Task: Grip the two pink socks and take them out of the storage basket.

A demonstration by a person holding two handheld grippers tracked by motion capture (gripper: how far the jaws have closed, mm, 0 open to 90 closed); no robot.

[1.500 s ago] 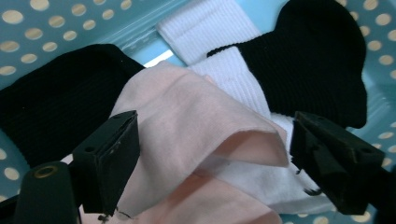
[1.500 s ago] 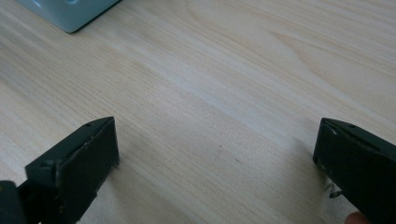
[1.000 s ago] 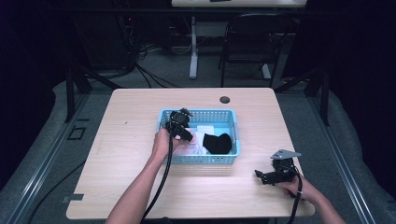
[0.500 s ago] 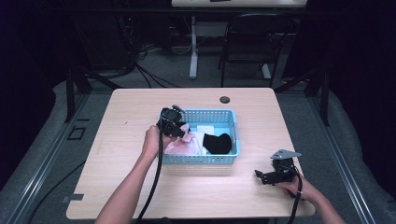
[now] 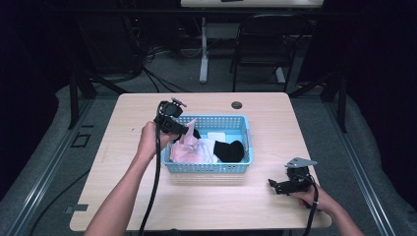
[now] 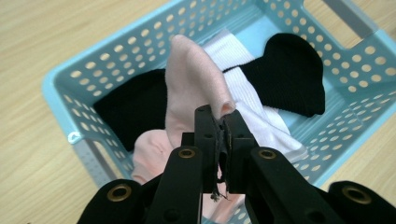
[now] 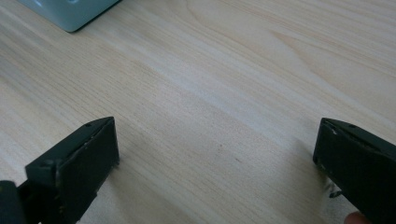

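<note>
1. Clearly the left gripper (image 6: 223, 122) is clenched on a pink sock (image 6: 191, 84), its jaws pinching a fold of the fabric near the rim of the sock's opening; the pads press on the cloth with no gap showing between them.
2. From the high view, the left gripper (image 5: 189, 129) sits over the left end of the blue basket (image 5: 246, 129), and the pink sock (image 5: 186, 143) hangs from it, its lower part resting inside the basket's left end.
3. Also in the basket: a white sock (image 6: 252, 100) beside the pink one, a black sock (image 6: 292, 77) toward the basket's right end, and another black sock (image 6: 133, 105) at its left corner.
4. Handling, as a judgement: the pink sock looks light, soft and limp, not fragile or slippery. It will drape and swing under the grip instead of holding a shape. A pinch at the cuff, as taken, seems sound, since a double layer there gives the pads something to bite.
5. Axis: the sock's long axis runs from the pinched end downward into the basket, the free end trailing below; the foot end is partly folded, so its exact heading is hard to tell.
6. Off to the right of the basket, the right gripper (image 5: 277, 186) rests on the wooden table (image 5: 147, 206) with its jaws spread wide and nothing between them.
</note>
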